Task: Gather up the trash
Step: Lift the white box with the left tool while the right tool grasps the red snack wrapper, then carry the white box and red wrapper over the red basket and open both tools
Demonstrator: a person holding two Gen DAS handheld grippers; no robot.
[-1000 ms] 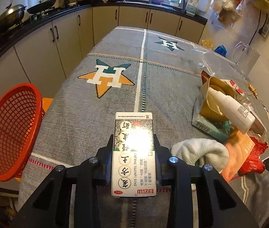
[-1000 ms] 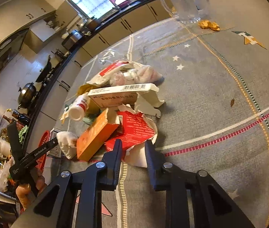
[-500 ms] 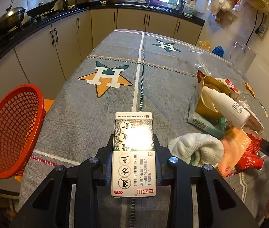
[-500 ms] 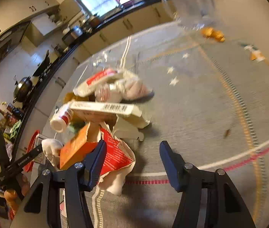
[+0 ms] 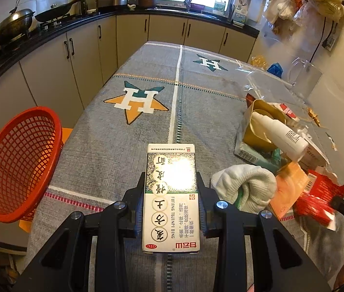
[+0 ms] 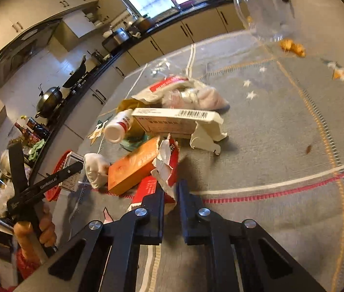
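My left gripper [image 5: 172, 202] is shut on a white-and-green medicine box [image 5: 170, 194] and holds it above the grey tablecloth. A red mesh basket [image 5: 18, 163] hangs off the table's left edge. My right gripper [image 6: 170, 194] is shut on a torn red-and-white packet [image 6: 165, 170] at the near side of a trash pile: an orange box [image 6: 133, 168], a white bottle [image 6: 118, 127], a barcoded carton [image 6: 172, 121] and a white sock [image 6: 95, 168]. The same pile lies right of the left gripper, with the packet [image 5: 317, 199] at its near end.
A clear glass jug [image 5: 305, 77] stands at the table's far right, with orange scraps [image 6: 292, 47] beside it. Kitchen cabinets and a counter with woks [image 5: 13, 25] run along the left and far side. The tablecloth [image 5: 147, 126] has star patterns.
My right gripper opened, moved forward and shut on the torn red packet. The left gripper kept its hold on the medicine box and drew back and up slightly.
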